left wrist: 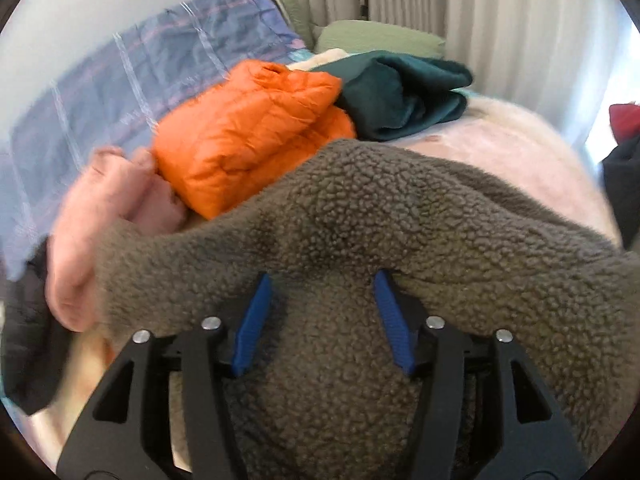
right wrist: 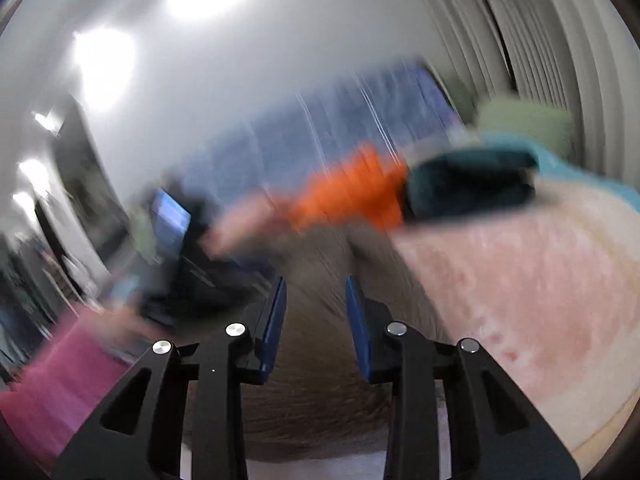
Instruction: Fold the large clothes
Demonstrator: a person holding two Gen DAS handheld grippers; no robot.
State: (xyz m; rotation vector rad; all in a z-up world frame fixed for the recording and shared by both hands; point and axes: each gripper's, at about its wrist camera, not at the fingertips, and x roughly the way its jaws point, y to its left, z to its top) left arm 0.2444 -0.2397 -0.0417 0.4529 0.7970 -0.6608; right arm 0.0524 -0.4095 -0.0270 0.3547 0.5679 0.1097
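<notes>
A grey-brown fleece garment point(left wrist: 400, 220) lies bunched on the pale pink bed cover point(left wrist: 520, 152). My left gripper point(left wrist: 322, 280) has its blue pads apart, with a thick fold of the fleece filling the gap and draping over the tips. In the blurred right wrist view the same fleece point(right wrist: 316, 380) fills the gap between the blue pads of my right gripper point(right wrist: 316, 284), which stand fairly close. Whether either gripper pinches the cloth is unclear.
An orange puffer jacket point(left wrist: 248, 132), a dark teal garment point(left wrist: 400, 92) and a pink garment point(left wrist: 112, 208) lie at the back of the bed. A blue checked cover point(left wrist: 120, 92) and green pillows point(left wrist: 372, 36) lie beyond. Curtains point(left wrist: 460, 0) hang behind.
</notes>
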